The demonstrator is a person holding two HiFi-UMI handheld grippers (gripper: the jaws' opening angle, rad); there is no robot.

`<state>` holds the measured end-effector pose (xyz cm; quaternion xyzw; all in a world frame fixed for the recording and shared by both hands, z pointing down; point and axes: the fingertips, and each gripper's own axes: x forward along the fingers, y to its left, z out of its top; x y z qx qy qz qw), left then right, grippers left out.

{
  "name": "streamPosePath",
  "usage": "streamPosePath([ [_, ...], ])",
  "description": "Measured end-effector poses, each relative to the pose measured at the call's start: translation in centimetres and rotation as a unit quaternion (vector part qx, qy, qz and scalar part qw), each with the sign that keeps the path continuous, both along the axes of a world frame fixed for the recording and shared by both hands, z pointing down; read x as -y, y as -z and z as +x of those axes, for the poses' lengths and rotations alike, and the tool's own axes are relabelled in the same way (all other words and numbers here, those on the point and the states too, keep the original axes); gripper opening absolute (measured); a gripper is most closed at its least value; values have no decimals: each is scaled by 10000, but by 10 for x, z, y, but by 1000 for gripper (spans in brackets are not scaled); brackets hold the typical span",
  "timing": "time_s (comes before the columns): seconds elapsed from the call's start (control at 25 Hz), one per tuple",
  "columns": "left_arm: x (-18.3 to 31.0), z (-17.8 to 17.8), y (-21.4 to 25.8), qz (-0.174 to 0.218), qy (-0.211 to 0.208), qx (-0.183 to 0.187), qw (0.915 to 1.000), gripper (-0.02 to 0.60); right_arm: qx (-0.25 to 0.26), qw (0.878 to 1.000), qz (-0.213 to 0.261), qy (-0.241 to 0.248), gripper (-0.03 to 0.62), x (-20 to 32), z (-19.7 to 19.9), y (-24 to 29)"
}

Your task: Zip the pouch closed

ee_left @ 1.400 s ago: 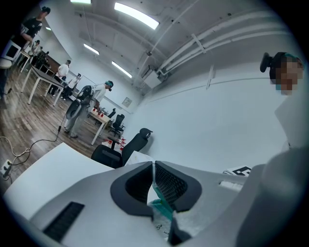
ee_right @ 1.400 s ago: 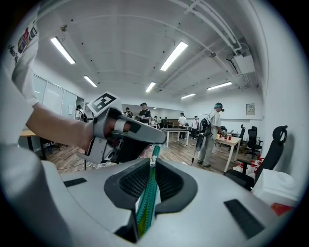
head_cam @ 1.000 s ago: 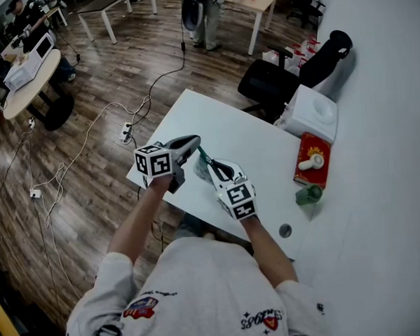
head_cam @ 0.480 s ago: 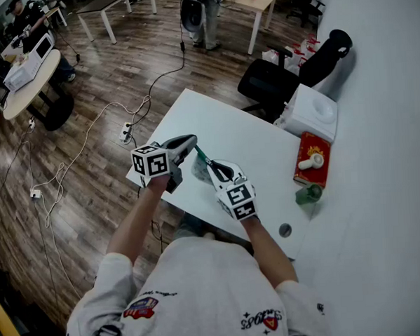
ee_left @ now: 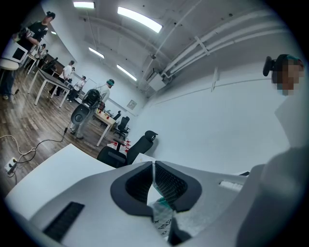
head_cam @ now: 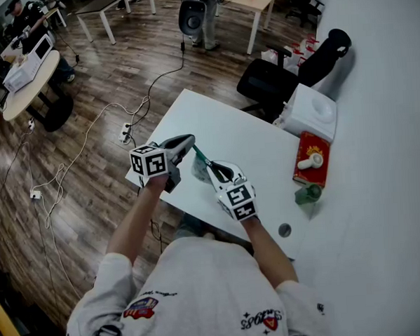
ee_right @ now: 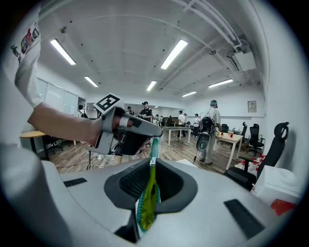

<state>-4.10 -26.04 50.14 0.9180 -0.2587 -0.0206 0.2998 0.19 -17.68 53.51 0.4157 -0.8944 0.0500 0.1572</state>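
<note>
I hold a small clear pouch (head_cam: 200,168) with a teal zipper in the air over the front left part of the white table (head_cam: 222,124). My left gripper (head_cam: 194,150) is shut on the pouch's end; in the left gripper view the clear plastic and teal edge (ee_left: 162,208) sit under the closed jaws of the left gripper (ee_left: 153,169). My right gripper (head_cam: 211,170) is shut on the zipper. In the right gripper view a yellow-green tab (ee_right: 147,198) hangs between the jaws of the right gripper (ee_right: 152,163), and the teal zipper tape (ee_right: 154,146) runs straight to the left gripper (ee_right: 157,135).
At the table's right side lie a red box (head_cam: 312,160), a white box (head_cam: 312,111), a green object (head_cam: 309,194) and a small round piece (head_cam: 285,230). A black chair (head_cam: 274,83) stands behind the table. Cables (head_cam: 89,135) trail over the wooden floor at the left.
</note>
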Motion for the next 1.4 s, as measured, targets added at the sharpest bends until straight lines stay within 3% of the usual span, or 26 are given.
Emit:
streamPosePath([
  [1.4, 17, -11, -6, -73, 286, 122, 9995, 18, 121, 9999, -62, 2, 38, -4, 23, -5],
])
